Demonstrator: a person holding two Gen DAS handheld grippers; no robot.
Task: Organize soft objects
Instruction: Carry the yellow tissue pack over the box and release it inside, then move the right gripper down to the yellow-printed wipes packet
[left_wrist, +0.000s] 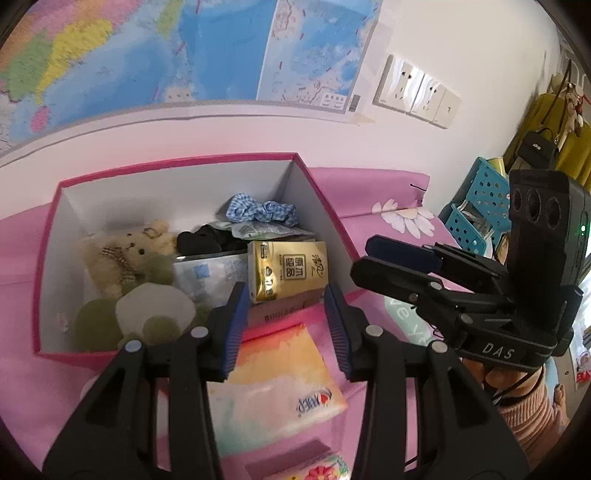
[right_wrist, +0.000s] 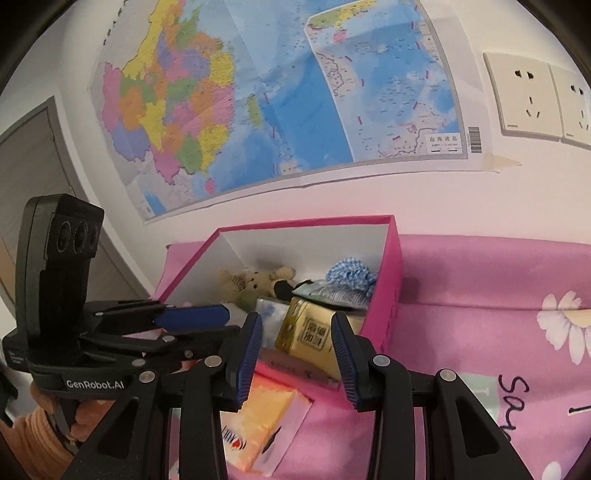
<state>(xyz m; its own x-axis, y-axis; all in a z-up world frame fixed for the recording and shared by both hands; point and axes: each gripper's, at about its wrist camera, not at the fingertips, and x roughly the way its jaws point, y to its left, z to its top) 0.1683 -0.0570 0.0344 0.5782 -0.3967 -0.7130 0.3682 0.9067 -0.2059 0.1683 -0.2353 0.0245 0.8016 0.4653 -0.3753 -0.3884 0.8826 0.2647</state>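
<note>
Near you, just in front of the pink box, an orange tissue pack lies on the pink sheet. Your left gripper hangs spread over it, nothing btwn the fingers. Right gripper also spread, empty. Inside box: teddy bear, gold tissue pack, blue scrunchie at far right.

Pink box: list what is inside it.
Inside the pink box: a teddy bear, blue scrunchie, black cloth, gold tissue pack, clear packet, green-white plush. Whatever lies beneath them is covered.
</note>
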